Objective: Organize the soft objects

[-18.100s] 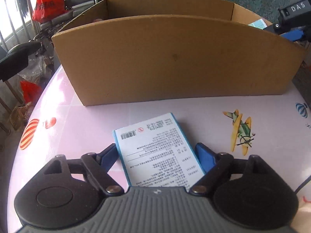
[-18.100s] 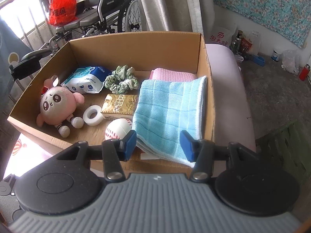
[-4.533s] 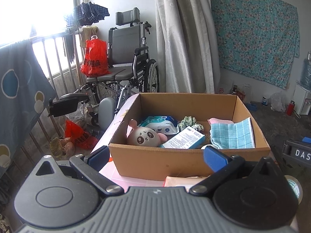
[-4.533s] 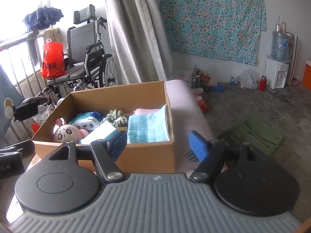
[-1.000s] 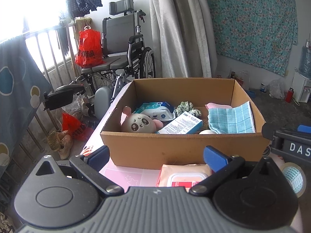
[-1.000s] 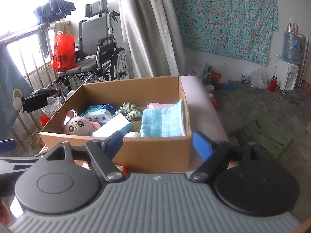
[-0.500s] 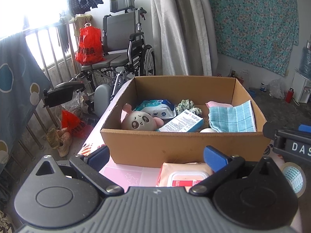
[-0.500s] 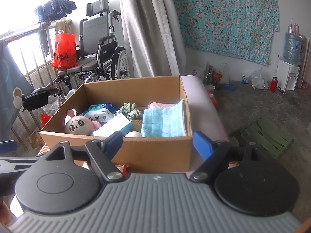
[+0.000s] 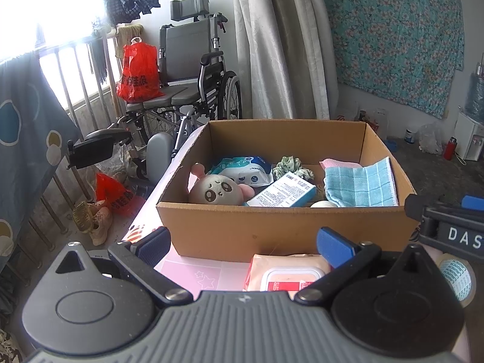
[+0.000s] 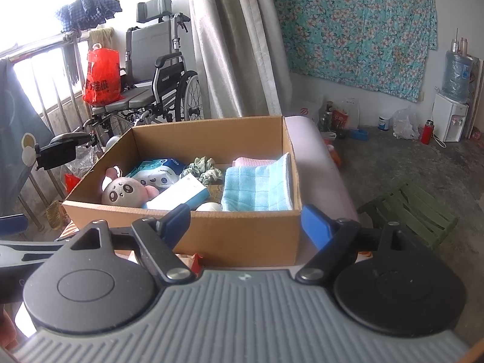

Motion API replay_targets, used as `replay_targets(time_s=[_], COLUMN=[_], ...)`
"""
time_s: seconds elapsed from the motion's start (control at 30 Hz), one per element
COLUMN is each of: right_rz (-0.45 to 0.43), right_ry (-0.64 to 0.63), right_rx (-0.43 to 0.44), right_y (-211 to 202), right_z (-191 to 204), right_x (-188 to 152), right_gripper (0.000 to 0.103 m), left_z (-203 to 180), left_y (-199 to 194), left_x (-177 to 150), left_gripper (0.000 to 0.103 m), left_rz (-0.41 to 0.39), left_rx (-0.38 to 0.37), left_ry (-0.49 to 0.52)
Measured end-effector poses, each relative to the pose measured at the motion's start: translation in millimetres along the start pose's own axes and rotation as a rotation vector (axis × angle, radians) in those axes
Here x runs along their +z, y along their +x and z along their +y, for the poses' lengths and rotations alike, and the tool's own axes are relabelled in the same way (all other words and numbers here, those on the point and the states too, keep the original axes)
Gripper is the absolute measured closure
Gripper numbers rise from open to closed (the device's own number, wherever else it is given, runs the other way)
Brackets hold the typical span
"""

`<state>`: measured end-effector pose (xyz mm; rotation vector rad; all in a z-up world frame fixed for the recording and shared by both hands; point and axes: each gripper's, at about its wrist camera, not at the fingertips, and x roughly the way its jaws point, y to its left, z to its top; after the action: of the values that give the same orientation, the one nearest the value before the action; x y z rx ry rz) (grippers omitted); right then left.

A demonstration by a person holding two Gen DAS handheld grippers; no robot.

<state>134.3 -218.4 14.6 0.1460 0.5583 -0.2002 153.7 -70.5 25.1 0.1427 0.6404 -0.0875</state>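
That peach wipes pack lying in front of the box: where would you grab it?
Across its soft outer edges, I'd guess, coming from above: the wipes pack lies flat on the table, lid up, right below the open left hand-held gripper.

Right gripper (image 10: 245, 222) jaws wide, empty, before cardboard box (image 10: 242, 239). Inside box: plush toy (image 10: 122, 193) left, blue towel (image 10: 257, 192) right, white carton (image 10: 177, 196) between, scrunchie (image 10: 204, 166) behind carton.
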Motion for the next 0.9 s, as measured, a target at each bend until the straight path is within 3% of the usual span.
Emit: replay_targets(time_s=[0.9], right_rz=[0.007], right_ry=[0.008], right_rx=[0.003], right_y=[2.8], right_z=[-2.2], right_x=[-0.3], right_gripper=[0.021], left_z=[-2.2], left_y=[-0.8], left_x=[1.1], left_gripper=[0.000], left_rz=[0.001], left_rx=[-0.005], left_ry=[0.001])
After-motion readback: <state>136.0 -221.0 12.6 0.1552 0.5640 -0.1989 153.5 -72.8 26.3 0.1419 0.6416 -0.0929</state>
